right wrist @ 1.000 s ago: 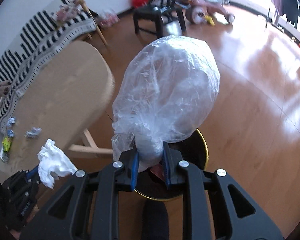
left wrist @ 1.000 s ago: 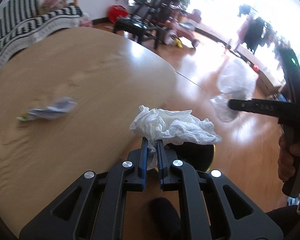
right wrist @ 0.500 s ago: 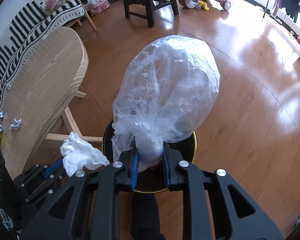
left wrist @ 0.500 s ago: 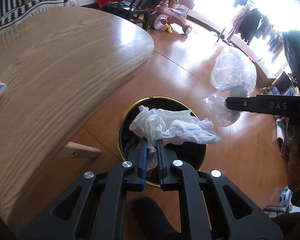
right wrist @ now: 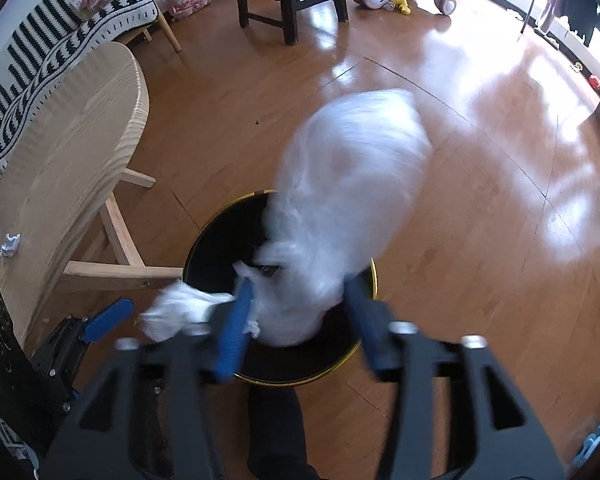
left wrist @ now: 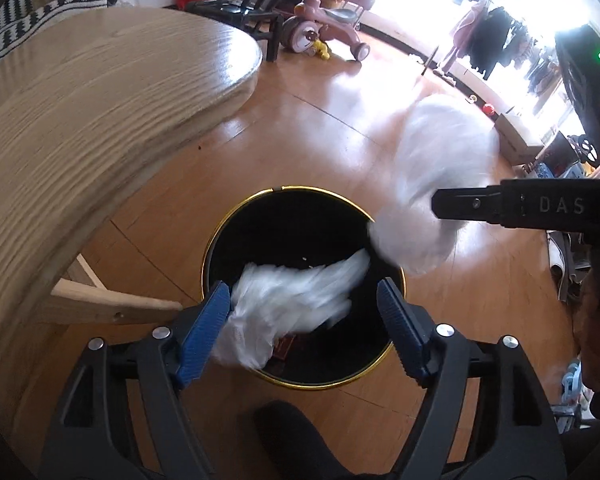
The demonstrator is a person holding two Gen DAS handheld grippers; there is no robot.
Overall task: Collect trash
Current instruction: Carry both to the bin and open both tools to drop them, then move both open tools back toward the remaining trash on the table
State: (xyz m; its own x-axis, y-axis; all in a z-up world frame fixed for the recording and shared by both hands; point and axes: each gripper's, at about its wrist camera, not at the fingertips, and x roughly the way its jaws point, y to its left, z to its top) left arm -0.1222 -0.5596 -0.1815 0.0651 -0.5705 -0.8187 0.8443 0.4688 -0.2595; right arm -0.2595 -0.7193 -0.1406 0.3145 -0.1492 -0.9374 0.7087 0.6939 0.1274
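The left gripper (left wrist: 304, 312) stands spread wide, its 2 ribbed blue pads (left wrist: 204, 332) well apart and gripping nothing. Between them a crumpled white tissue wad (left wrist: 296, 300), smeared by motion blur, hangs loose over the mouth of the round black trash bin with a thin gold rim (left wrist: 236, 216), touching or just beside the pad at 9 o'clock. Some dark, reddish scrap shows inside the bin under the wad.

The right gripper (right wrist: 300, 320) is also released, its blue pads parted either side of the neck of a puffy, translucent clear plastic bag (right wrist: 352, 200). The bag's crinkled bulk billows toward 12 o'clock above the bin (right wrist: 204, 240), blurred; whether a pad touches it cannot be told. In the left view the same bag (left wrist: 440, 184) sits at 2 o'clock of the bin, beside a black finger marked "DAS".

A pale, rounded wooden table with coarse grain (left wrist: 80, 120) lies at 9 to 11 o'clock; small foil-like scraps (right wrist: 10, 244) rest on its far surface. The floor is glossy orange-brown wooden planks (right wrist: 480, 160).
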